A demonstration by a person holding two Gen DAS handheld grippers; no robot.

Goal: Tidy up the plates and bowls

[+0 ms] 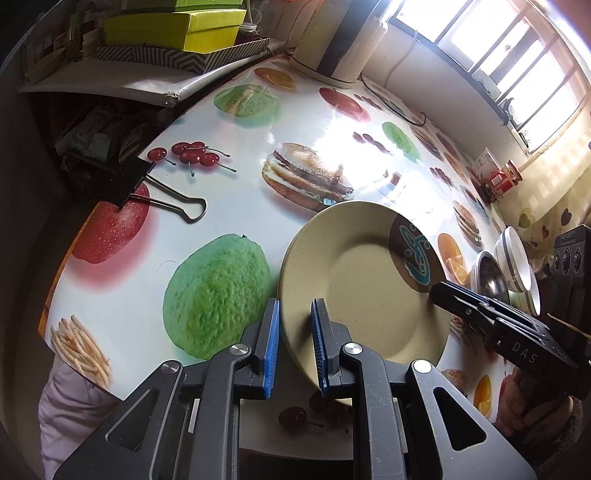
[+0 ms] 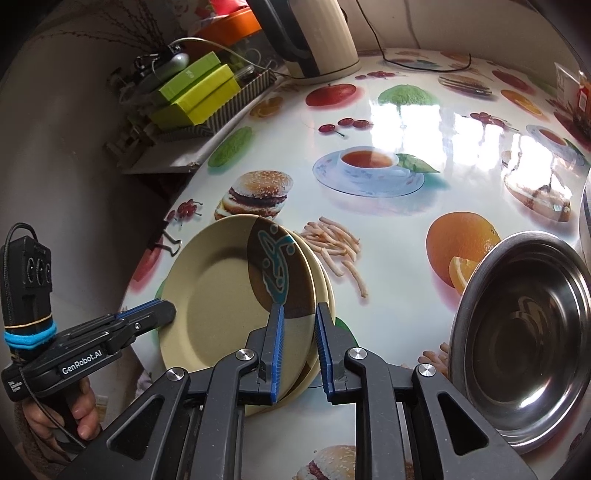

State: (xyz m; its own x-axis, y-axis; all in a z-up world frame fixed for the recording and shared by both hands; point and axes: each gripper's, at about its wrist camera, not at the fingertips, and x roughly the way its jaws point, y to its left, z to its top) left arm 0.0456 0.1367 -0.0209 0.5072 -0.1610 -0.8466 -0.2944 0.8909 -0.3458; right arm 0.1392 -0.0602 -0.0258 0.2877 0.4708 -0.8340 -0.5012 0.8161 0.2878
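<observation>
A stack of beige plates (image 1: 369,284) (image 2: 221,295), the top one with a brown patch and blue motif, lies on the fruit-print table. My left gripper (image 1: 295,347) straddles the stack's left rim with its jaws apart; it also shows in the right wrist view (image 2: 159,310). My right gripper (image 2: 299,347) straddles the right rim, jaws apart, and shows in the left wrist view (image 1: 443,291). A steel bowl (image 2: 524,376) (image 1: 487,280) sits to the right, with white blue-striped bowls (image 1: 517,262) behind it.
A black binder clip (image 1: 147,188) lies at the table's left edge. A cream kettle (image 2: 317,37) with its cord stands at the back. Green boxes (image 1: 177,29) sit on a side shelf. Red jars (image 1: 502,177) stand by the window wall.
</observation>
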